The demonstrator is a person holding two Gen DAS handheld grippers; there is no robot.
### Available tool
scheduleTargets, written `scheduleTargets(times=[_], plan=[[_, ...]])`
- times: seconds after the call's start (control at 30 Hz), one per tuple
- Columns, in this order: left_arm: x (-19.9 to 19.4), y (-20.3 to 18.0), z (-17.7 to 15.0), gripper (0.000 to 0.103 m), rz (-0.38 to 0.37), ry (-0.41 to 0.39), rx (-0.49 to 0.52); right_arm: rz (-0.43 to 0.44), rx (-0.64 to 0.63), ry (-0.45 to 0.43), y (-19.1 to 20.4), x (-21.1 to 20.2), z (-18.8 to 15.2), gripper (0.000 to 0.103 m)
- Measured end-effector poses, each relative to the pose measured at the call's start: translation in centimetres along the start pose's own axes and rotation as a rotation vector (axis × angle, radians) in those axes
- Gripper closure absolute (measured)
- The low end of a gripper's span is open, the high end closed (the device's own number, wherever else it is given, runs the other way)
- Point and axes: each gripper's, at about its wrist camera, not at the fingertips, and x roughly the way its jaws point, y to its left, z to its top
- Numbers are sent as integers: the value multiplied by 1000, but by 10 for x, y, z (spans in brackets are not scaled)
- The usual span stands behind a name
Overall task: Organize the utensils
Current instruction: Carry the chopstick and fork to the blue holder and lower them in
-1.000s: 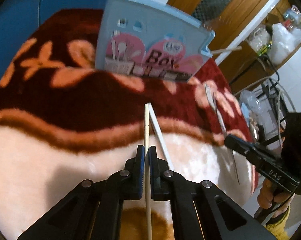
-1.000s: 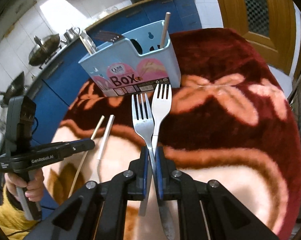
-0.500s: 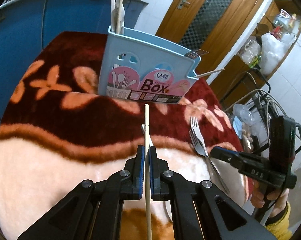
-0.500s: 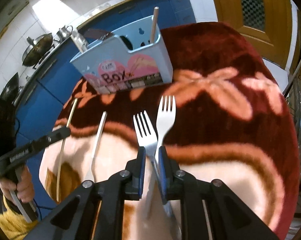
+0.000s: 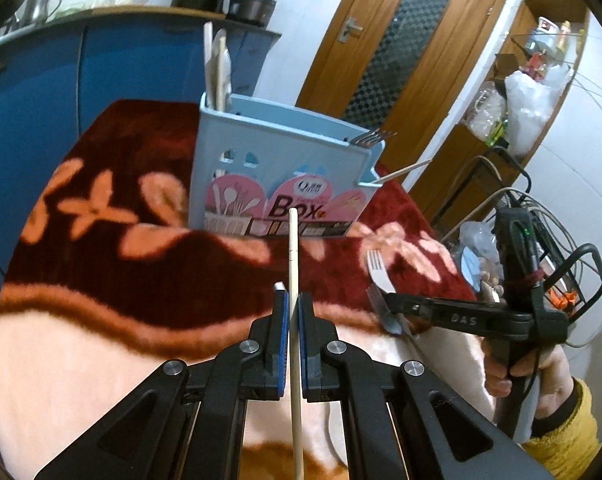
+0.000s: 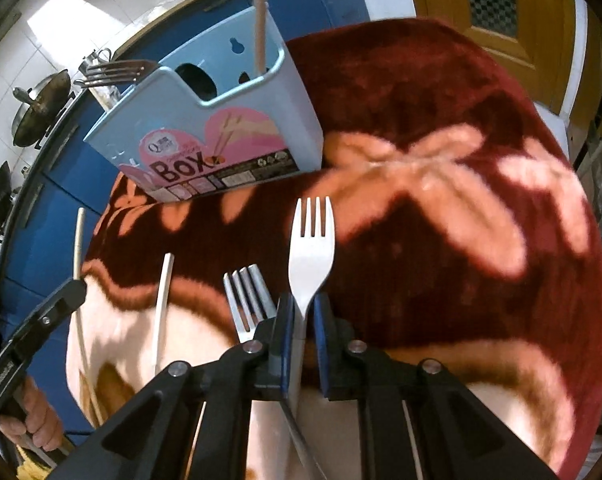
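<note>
A light blue utensil box [image 5: 285, 176] [image 6: 217, 136] stands upright on the red floral cloth, holding chopsticks and a metal fork. My left gripper [image 5: 293, 304] is shut on a wooden chopstick [image 5: 293, 264], lifted and pointing at the box. My right gripper [image 6: 301, 312] is shut on the handle of a white plastic fork [image 6: 311, 248], tines forward, above the cloth. A metal fork [image 6: 247, 296] lies on the cloth just left of the right gripper. A white chopstick [image 6: 163, 300] lies further left. The right gripper also shows in the left wrist view [image 5: 385, 304].
The cloth [image 6: 441, 240] covers a round table. Blue cabinets [image 5: 29, 80] and a counter with pans stand behind. A wooden door [image 5: 401, 52] and a cluttered shelf [image 5: 533, 80] are to the right. The left gripper shows at the right wrist view's left edge [image 6: 57, 304].
My left gripper has lifted the wooden chopstick off the cloth. My right gripper now holds the white fork, and the metal fork lies on the cloth beside it.
</note>
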Motion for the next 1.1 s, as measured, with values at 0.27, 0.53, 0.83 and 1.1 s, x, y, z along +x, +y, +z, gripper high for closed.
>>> scheduleTargets(times=[0.27,0.53,0.83,1.1], plan=[[-18,-7,13,99,-21,-124,23,9,-40,-263,14,-37,-12,92],[-29,-12,41,99,2,-249,25,11,-64,-526,26,-75,-12,93],[-28,-19,87,99,7,-432,70,23,-102,-651,38,-93,12,93],[-16,-22,124,99,49,-582,90,24,-107,-698,37,-96,42,93]])
